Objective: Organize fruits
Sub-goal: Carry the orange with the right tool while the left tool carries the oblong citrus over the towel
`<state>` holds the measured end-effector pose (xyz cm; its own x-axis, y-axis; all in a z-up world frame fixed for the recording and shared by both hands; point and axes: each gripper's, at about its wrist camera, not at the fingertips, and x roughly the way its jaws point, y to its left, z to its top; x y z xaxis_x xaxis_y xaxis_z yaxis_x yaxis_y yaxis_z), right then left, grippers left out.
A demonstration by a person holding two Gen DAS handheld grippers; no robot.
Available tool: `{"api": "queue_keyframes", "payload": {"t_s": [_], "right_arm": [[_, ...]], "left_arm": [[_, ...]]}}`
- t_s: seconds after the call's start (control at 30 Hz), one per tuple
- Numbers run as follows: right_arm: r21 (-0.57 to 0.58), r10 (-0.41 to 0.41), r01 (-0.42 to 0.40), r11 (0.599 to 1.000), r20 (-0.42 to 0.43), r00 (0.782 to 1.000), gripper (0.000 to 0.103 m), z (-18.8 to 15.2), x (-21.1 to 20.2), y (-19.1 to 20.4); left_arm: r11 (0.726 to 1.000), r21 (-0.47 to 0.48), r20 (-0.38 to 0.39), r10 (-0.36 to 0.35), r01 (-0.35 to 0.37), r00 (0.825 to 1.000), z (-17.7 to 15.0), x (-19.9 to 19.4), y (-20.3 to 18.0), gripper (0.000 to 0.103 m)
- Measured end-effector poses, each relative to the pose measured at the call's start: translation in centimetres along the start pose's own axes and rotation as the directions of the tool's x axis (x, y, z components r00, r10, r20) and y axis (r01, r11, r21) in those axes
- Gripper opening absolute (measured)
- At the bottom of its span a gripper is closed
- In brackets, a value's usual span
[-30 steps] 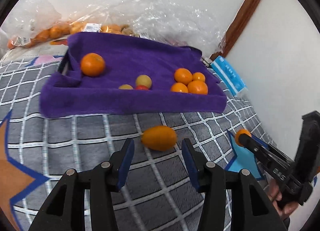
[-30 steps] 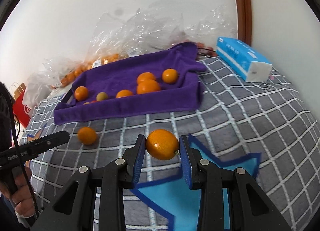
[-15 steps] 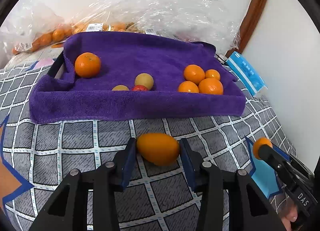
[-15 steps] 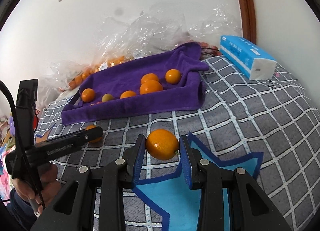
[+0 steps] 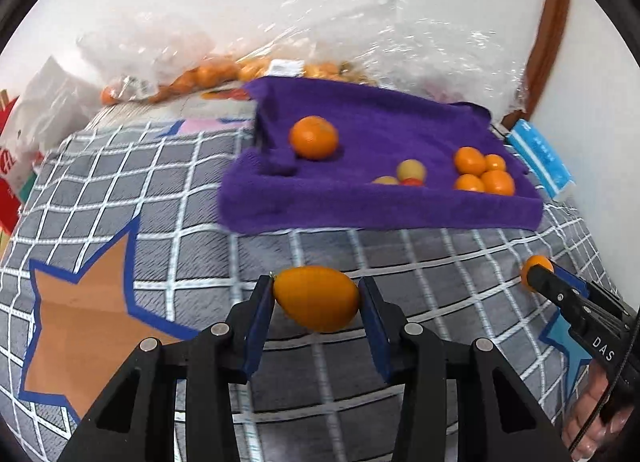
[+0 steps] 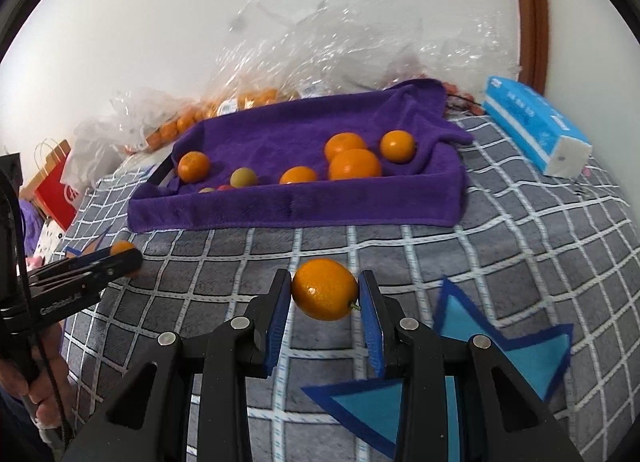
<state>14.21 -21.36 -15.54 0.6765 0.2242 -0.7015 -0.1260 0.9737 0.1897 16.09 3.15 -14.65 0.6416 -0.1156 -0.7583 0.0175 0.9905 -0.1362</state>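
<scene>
My left gripper (image 5: 317,300) is shut on an oval orange fruit (image 5: 316,298), held just above the checked cover. In the right wrist view my right gripper (image 6: 325,296) is shut on a rounder orange (image 6: 325,294), also clear of the cover. Ahead of both lies a tray lined with a purple towel (image 5: 360,205) (image 6: 296,205). It holds one orange at its left (image 5: 314,137), a cluster of several oranges at its right (image 5: 484,173), and small yellowish and red fruits between them (image 5: 410,171). Each gripper shows at the edge of the other's view.
Clear plastic bags (image 5: 224,69) with more oranges lie behind the tray by the wall. A blue tissue pack (image 6: 536,129) sits to the tray's right. A red paper bag (image 6: 56,189) stands at the far left. A hand (image 6: 44,386) grips the left tool.
The left gripper moved forward around the oval fruit, shut on it and then swung left, so the tray now sits to the right. The right gripper kept its orange and edged toward the tray.
</scene>
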Motion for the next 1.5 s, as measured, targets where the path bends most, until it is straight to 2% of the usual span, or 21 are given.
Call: {"api": "queue_keyframes", "payload": {"t_s": [0.1,0.23,0.3,0.5,0.73,0.93,1.2,1.5], "right_arm": [[-0.002,-0.004,0.004,1.000,-0.014,1.000,0.034,-0.3,0.8,0.5],[0.011,-0.031,0.032,0.999,-0.023,0.999,0.034,-0.7,1.5,0.4],[0.021,-0.036,0.036,0.999,-0.015,0.999,0.034,-0.6,1.5,0.3],[0.011,-0.048,0.049,0.999,-0.068,0.997,0.035,-0.5,2.7,0.6],[-0.036,-0.093,0.091,0.995,-0.069,0.993,0.034,-0.6,2.7,1.3],[-0.053,-0.108,0.104,0.993,-0.077,0.991,0.034,-0.7,2.8,1.4],[-0.017,-0.098,0.097,0.995,-0.079,0.992,0.034,-0.6,2.7,0.8],[-0.035,-0.126,0.124,0.992,-0.061,0.990,0.034,-0.8,2.6,1.3]], "left_arm": [[1.000,0.002,-0.022,-0.008,0.008,1.000,-0.2,1.1,0.3,0.041],[0.998,0.053,0.008,0.041,-0.041,0.999,-0.2,1.5,-0.6,0.041],[0.998,0.060,0.013,0.034,-0.034,0.999,-0.2,1.4,-0.7,0.041],[0.999,-0.008,0.025,-0.034,0.035,0.999,0.0,1.1,0.5,0.041],[0.985,-0.135,0.064,-0.099,0.107,0.993,-0.2,0.9,2.8,0.041],[0.979,-0.164,0.086,-0.108,0.121,0.990,-0.3,0.7,3.0,0.041],[0.980,-0.145,0.121,-0.117,0.134,0.986,-0.3,0.1,2.9,0.040],[0.982,-0.109,0.137,-0.139,0.155,0.981,-0.3,-0.3,2.3,0.041]]}}
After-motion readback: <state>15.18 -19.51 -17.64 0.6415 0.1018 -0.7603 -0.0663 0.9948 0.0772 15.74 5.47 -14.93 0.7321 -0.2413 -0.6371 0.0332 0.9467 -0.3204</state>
